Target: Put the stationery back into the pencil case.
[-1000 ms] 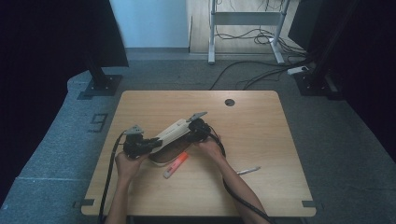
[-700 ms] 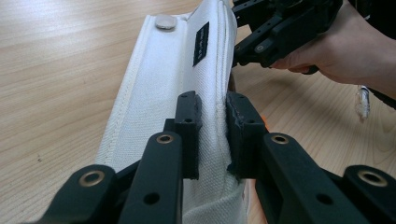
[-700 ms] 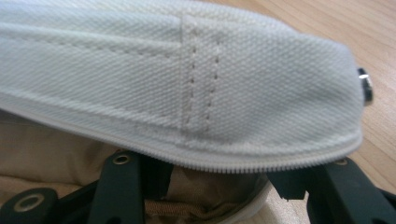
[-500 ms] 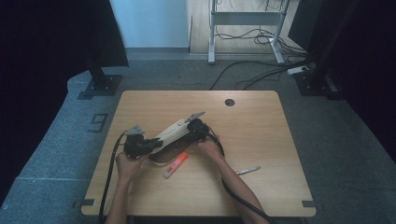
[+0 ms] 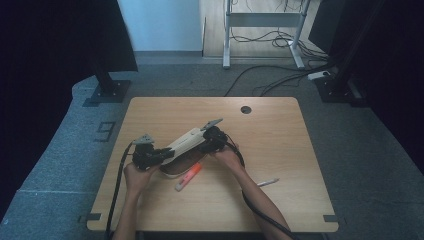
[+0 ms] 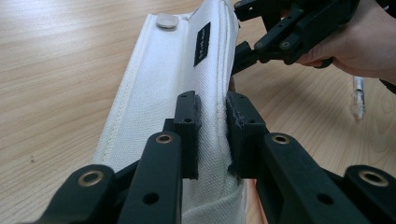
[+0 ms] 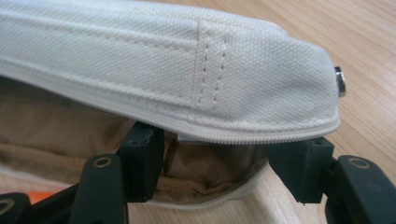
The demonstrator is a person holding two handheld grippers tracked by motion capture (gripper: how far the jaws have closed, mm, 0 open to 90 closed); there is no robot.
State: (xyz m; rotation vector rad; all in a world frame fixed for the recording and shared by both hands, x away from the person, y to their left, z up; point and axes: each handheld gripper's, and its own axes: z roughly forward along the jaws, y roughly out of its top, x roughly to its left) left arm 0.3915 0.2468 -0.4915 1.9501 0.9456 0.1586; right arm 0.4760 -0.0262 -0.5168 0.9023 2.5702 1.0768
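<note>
Table (image 5: 280,150) bare rightward | left claw (image 6: 212,128) pinching pouch (image 6: 159,93) edge | right claw (image 7: 224,168) parted, just opening, inside pouch mouth

We read one sign for certain: a large pale "9" (image 5: 104,131) marked on the grey floor mat (image 5: 60,165) beside the table. The pouch (image 6: 177,74) bears a black label (image 6: 201,44) (lettering too small to read).

White pouch (image 5: 185,141), tan lining; orange marker (image 5: 189,176)
</note>
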